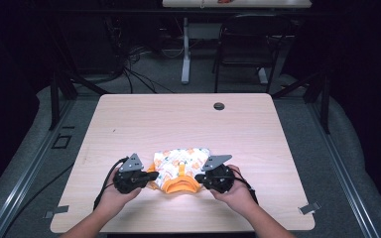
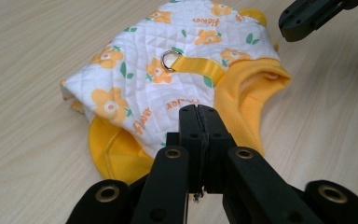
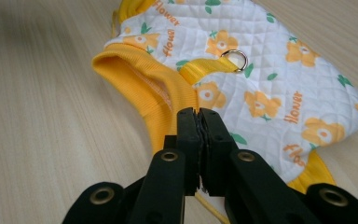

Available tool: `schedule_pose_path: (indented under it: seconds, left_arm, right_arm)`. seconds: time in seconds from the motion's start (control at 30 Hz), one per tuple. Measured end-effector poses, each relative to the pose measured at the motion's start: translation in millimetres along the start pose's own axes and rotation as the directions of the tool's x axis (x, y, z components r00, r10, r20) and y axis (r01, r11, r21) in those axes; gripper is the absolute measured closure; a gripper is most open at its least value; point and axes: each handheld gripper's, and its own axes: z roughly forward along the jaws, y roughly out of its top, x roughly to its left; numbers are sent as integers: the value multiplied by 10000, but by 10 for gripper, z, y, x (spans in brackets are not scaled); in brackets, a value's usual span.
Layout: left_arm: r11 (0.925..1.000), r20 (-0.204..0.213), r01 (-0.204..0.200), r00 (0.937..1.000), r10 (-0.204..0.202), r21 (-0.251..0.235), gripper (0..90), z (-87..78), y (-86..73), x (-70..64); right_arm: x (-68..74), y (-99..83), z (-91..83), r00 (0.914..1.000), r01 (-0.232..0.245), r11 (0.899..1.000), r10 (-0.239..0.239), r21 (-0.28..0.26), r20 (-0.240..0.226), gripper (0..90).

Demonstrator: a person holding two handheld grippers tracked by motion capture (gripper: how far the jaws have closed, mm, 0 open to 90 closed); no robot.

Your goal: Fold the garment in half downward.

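The quilted pet vest (image 1: 181,166) lies between both closed tools, left (image 1: 152,175) and right (image 1: 199,177), each pinching its edge.

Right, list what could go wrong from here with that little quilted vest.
1. Both jaw pairs look pressed together. The left hand-held gripper and right hand-held gripper may be pinching only a thin edge of the white quilted flower-print pet vest with yellow ribbed trim, so it could slip free.
2. The small metal D-ring on its yellow webbing strap could snag a jaw.
3. The light wooden table looks smooth, so the vest may slide.
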Motion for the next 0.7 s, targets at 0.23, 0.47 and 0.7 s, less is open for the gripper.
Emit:
schedule_pose_path:
  seconds: [0.23,0.47,0.7]
  left_arm:
    - [9997,-137,223,9997,-225,-138,879,-86,-87,28]
    - [9983,-167,557,9983,-560,-191,844,-137,-195,55]
    - [9953,-389,901,9951,-914,-353,805,-155,-275,71]
  right_arm:
    - [-16,-74,-116,9998,-89,9999,91,-114,190,858]
    - [-51,-216,-223,9984,-481,9986,487,-217,278,837]
    - [-63,-354,-267,9951,-874,9950,895,-484,428,808]
